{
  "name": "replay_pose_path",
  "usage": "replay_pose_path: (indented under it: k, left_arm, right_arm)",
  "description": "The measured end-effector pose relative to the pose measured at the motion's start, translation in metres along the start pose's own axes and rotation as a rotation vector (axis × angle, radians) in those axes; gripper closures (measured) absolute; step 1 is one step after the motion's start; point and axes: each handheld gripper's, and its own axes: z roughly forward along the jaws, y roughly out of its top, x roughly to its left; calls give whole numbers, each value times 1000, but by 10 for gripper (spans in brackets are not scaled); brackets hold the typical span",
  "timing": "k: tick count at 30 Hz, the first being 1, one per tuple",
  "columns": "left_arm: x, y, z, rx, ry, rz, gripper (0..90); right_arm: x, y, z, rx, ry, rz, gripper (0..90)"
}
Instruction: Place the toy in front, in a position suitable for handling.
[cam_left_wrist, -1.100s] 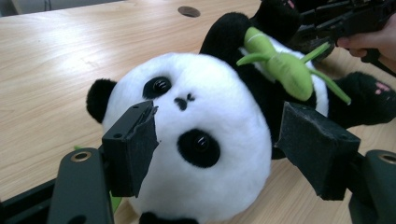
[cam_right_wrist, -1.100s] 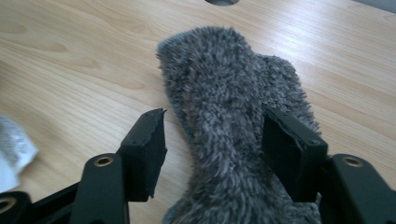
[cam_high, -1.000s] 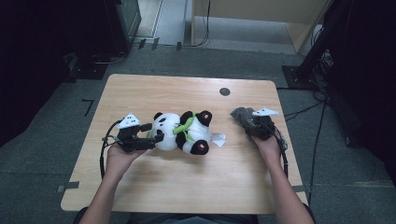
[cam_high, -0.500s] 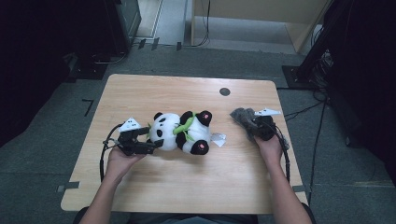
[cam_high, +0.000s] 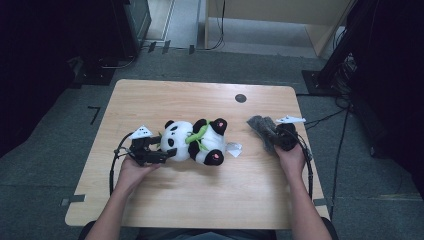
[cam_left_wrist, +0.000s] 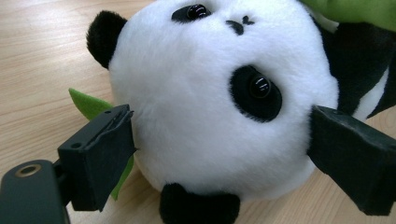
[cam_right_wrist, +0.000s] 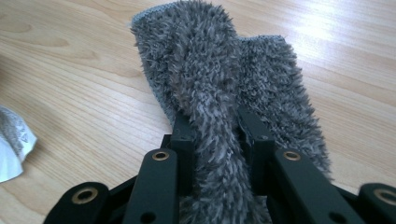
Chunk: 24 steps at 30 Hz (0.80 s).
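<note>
Plush fur is framed by the left gripper (cam_left_wrist: 219, 154), whose jaws have just been opening and now stand spread on either side of the panda's head (cam_left_wrist: 219, 102), the pads (cam_left_wrist: 100, 154) not seen pressing into it. The panda toy (cam_high: 196, 141) lies on its side near the middle of the wooden table (cam_high: 200, 100); its long axis is judged to run left to right across the table in the high view, head toward the left gripper (cam_high: 150, 150), feet toward the white tag (cam_high: 233, 148). Should the jaws be shut here, the round head could be squeezed out forward, since only soft pile would be caught; the green leaf (cam_left_wrist: 88, 105) beneath might be pinched instead.

Farther right, a fold of the grey fluffy cloth (cam_right_wrist: 219, 93) is pinched by the right gripper (cam_right_wrist: 217, 126), whose jaws have just been closing upon it. Only a ridge is held, so the cloth (cam_high: 260, 129) could slip free if lifted briskly, or drag across the table (cam_right_wrist: 70, 70) toward the tag (cam_right_wrist: 11, 144).
</note>
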Motion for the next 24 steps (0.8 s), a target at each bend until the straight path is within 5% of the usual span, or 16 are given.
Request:
replay_pose_path:
  k: [8,15,24]
  left_arm:
    - [4,-7,6,-2,-29,36,76]
    - [5,-9,4,0,-37,19,221]
    - [3,-8,3,-2,-26,-13,289]
  right_arm:
    - [4,4,-8,-21,37,34,729]
    - [5,7,-14,-25,48,50,729]
    - [12,16,-23,-31,94,57,735]
